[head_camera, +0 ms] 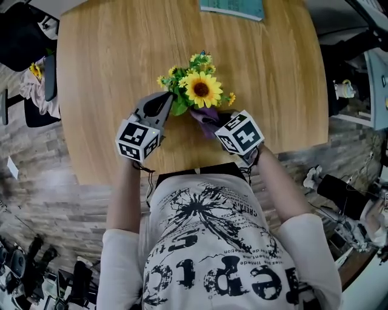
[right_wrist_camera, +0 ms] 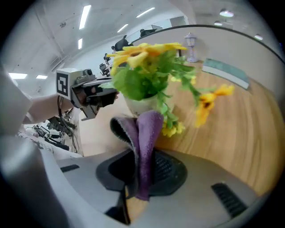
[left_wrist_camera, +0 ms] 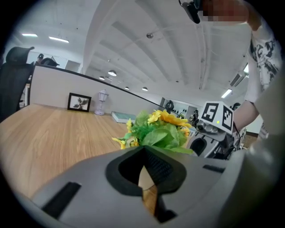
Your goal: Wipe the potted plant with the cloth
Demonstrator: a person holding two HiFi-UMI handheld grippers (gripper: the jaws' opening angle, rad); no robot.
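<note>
The potted plant (head_camera: 198,89) is a sunflower with small yellow blooms and green leaves, standing near the front of the round wooden table (head_camera: 109,72). My left gripper (head_camera: 162,102) is shut and holds nothing; its tip rests against the plant's left side. In the left gripper view the leaves (left_wrist_camera: 159,132) rise just past the closed left gripper (left_wrist_camera: 143,155). My right gripper (head_camera: 219,123) is shut on a purple cloth (head_camera: 205,117), just below and right of the plant. In the right gripper view the cloth (right_wrist_camera: 144,138) sticks up from the right gripper (right_wrist_camera: 139,165), close to the white pot (right_wrist_camera: 140,104).
A teal book (head_camera: 233,7) lies at the table's far edge. A small photo frame (left_wrist_camera: 79,102) and a little lamp figure (left_wrist_camera: 103,102) stand on the far side. A dark chair (head_camera: 24,36) is off the table's left. The table's front edge is at my body.
</note>
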